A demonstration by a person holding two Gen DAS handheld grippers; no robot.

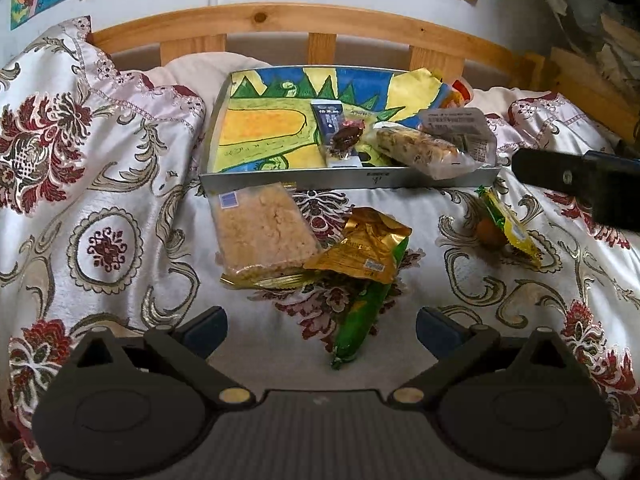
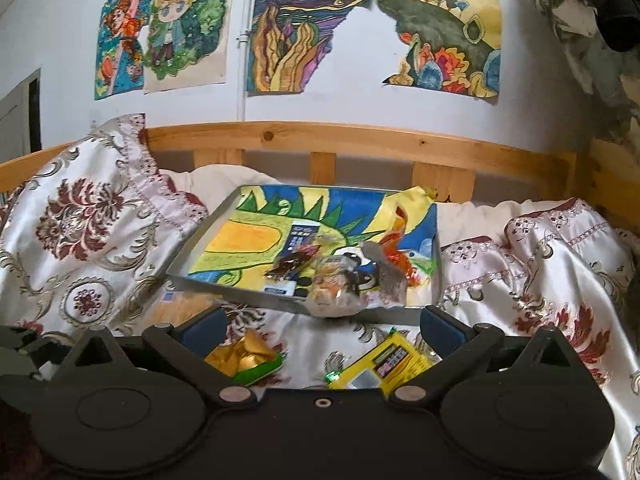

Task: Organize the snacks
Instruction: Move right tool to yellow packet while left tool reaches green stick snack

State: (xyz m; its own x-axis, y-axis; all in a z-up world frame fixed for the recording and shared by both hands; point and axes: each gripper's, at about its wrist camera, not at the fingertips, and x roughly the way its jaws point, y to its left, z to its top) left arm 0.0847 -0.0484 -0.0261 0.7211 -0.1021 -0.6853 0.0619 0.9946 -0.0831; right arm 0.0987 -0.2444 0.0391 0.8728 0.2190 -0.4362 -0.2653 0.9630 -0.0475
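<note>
On the bed, a shallow grey tray (image 1: 296, 179) lined with a bright crayon drawing sits far from the camera, against the wooden slatted headboard (image 1: 280, 20). Inside its right half lie a dark blue packet (image 1: 328, 120), a small dark-wrapped sweet (image 1: 347, 136), a clear-wrapped nut bar (image 1: 416, 148) and a printed grey sachet (image 1: 460, 124). On the floral bedspread (image 1: 100, 200) just near the tray rests a clear-wrapped crispy rice cake (image 1: 260, 228); to its right a gold packet (image 1: 364, 248) overlaps a green packet (image 1: 360, 320), and further right lies a yellow packet (image 1: 508, 224).

The left gripper (image 1: 320, 330) hovers released, jaws spread wide, with the green packet's near end between them and untouched. The right gripper (image 2: 322, 326) is likewise released and empty, above the yellow packet (image 2: 384, 364), with the gold packet (image 2: 240, 354) at its left.
</note>
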